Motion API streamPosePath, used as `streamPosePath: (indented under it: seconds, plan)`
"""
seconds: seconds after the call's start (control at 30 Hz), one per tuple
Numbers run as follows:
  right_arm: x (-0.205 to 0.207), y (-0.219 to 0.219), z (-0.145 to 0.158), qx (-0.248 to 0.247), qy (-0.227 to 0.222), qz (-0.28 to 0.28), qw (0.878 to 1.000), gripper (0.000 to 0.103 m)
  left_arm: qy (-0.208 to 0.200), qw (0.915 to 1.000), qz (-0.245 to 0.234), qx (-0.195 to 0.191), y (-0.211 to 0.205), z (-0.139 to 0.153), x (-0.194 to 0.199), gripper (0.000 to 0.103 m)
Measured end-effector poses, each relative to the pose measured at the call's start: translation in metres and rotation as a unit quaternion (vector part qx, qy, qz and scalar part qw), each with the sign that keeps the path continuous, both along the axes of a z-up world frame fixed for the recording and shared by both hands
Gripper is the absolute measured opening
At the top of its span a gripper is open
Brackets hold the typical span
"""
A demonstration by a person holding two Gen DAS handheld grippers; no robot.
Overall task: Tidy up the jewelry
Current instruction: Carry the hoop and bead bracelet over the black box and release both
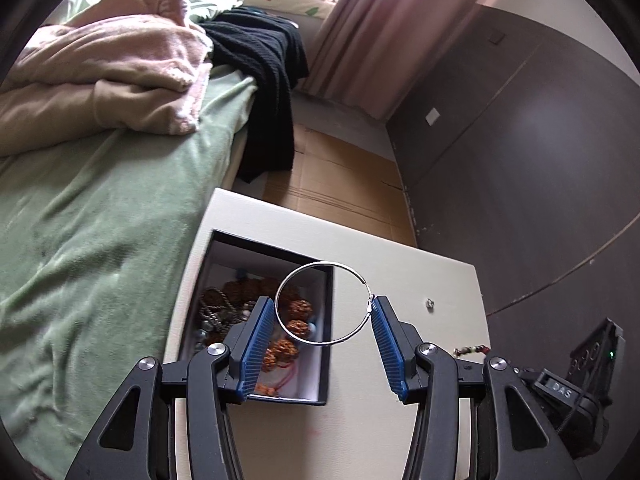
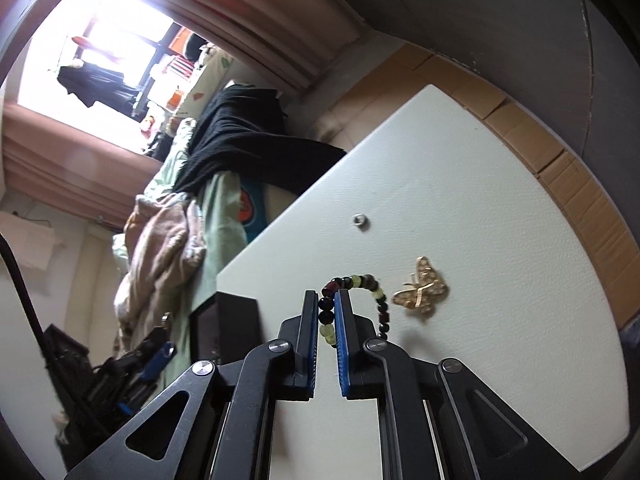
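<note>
Your left gripper (image 1: 323,312) pinches a thin silver hoop (image 1: 325,303) between half-spread jaws, hanging over the open black box (image 1: 326,360) of beaded jewelry near the tabletop's (image 1: 400,256) bed-side edge. Your right gripper (image 2: 327,312), jaws pressed nearly together, clamps a beaded bracelet (image 2: 366,282). Only the right wrist view shows the gold butterfly brooch (image 2: 422,286) just beside the bracelet. Farther on, both views show a small silver ring (image 2: 361,221).
</note>
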State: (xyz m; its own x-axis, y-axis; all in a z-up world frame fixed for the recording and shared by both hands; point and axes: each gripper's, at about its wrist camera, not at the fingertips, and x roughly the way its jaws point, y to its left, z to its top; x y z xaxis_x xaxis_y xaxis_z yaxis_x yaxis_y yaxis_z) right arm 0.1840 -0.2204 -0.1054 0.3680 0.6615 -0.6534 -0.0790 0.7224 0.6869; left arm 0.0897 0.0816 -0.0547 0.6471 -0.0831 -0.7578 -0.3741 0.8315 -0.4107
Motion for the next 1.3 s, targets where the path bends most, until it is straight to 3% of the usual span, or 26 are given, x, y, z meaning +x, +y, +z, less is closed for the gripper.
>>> streamPosePath:
  seconds: [0.07, 0.2, 0.6, 0.97, 1.03, 1.1, 1.13, 1.17, 1.3]
  plan:
    - [-0.004, 0.008, 0.008, 0.001, -0.015, 0.008, 1.000, 0.010, 0.003, 1.0000, 0.005, -0.008, 0.007, -0.002, 0.000, 0.056]
    - [-0.009, 0.024, 0.021, 0.018, -0.040, 0.028, 0.999, 0.010, 0.003, 0.9996, 0.022, -0.015, 0.017, -0.002, -0.003, 0.085]
    - [-0.027, 0.092, 0.056, 0.065, -0.092, 0.106, 0.988, 0.010, -0.026, 0.9986, 0.046, -0.003, 0.047, 0.026, -0.019, 0.085]
    - [-0.029, 0.157, 0.060, 0.082, -0.093, 0.161, 0.979, 0.010, -0.045, 0.9961, 0.075, -0.013, 0.078, 0.039, -0.037, 0.085]
    - [-0.031, 0.170, 0.063, 0.097, -0.111, 0.183, 0.972, 0.010, -0.046, 0.9958, 0.078, -0.016, 0.079, 0.038, -0.037, 0.085]
    - [-0.032, 0.182, 0.057, 0.097, -0.098, 0.207, 0.969, 0.019, -0.046, 0.9956, 0.080, -0.020, 0.079, 0.037, -0.036, 0.085]
    - [-0.031, 0.185, 0.052, 0.087, -0.086, 0.211, 0.970, 0.042, -0.046, 0.9956, 0.079, -0.020, 0.078, 0.037, -0.036, 0.085]
    - [-0.030, 0.183, 0.047, 0.076, -0.081, 0.204, 0.973, 0.059, -0.045, 0.9959, 0.076, -0.018, 0.076, 0.037, -0.034, 0.085]
    - [-0.023, 0.153, 0.039, 0.054, -0.079, 0.166, 0.982, 0.062, -0.044, 0.9968, 0.065, -0.015, 0.067, 0.037, -0.030, 0.085]
